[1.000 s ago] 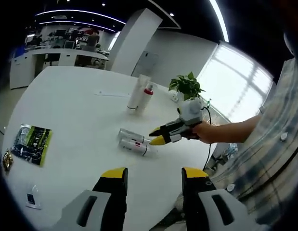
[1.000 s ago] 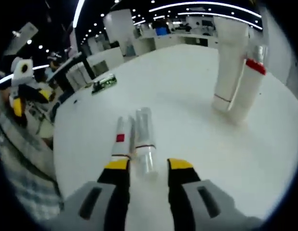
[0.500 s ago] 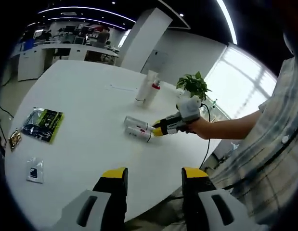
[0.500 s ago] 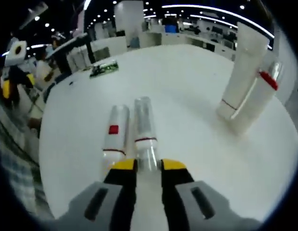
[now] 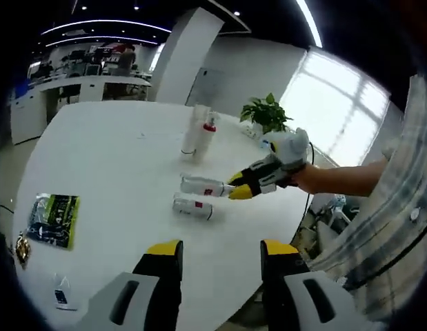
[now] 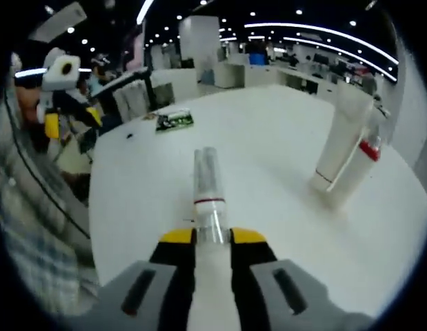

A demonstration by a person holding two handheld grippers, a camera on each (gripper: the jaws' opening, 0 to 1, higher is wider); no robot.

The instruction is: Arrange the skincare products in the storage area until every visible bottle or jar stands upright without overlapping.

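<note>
My right gripper is shut on the neck end of a clear bottle, which it holds lying level above the white table. From the left gripper view, that right gripper and its clear bottle hang just beyond a second bottle with a red label, which lies on its side. A white tube and a bottle with a red cap stand together farther back, the tube leaning against the capped bottle. My left gripper stands open near the table's edge.
A green packet and a small white sachet lie at the left of the table. A potted plant stands at the far edge. The person's arm reaches in from the right. Office desks stand behind.
My right gripper shut on the clear bottle, then lifted it away from the red-labelled bottle beside it. My left gripper stayed open while its view shifted.
</note>
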